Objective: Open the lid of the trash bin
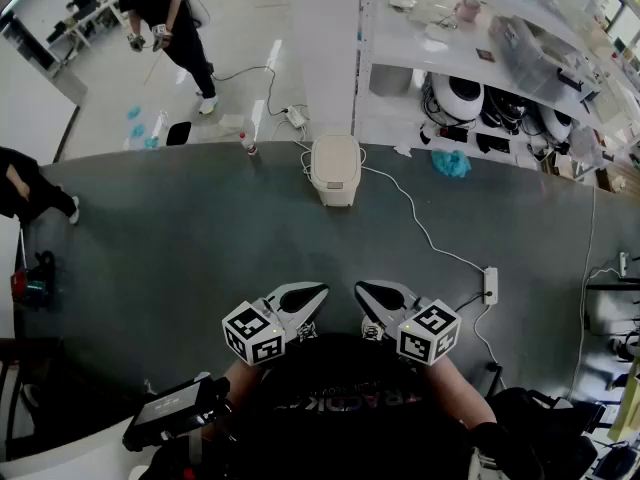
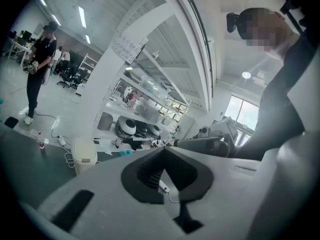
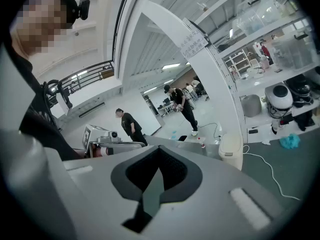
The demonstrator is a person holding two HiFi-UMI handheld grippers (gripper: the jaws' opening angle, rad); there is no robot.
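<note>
Cream trash bin point(image 1: 333, 171) stands upright at the far edge of the dark grey floor point(image 1: 180, 258), lid down.
Its long axis is vertical and its front latch faces the person. A white cable point(image 1: 420, 226) runs from beside it to a power strip point(image 1: 490, 285). Well short of the bin, the left gripper point(image 1: 318, 291) and right gripper point(image 1: 362, 288) hover side by side, fingers clenched on nothing.

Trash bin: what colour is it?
Cream-white all over. The trash bin shows best in the head view.
</note>
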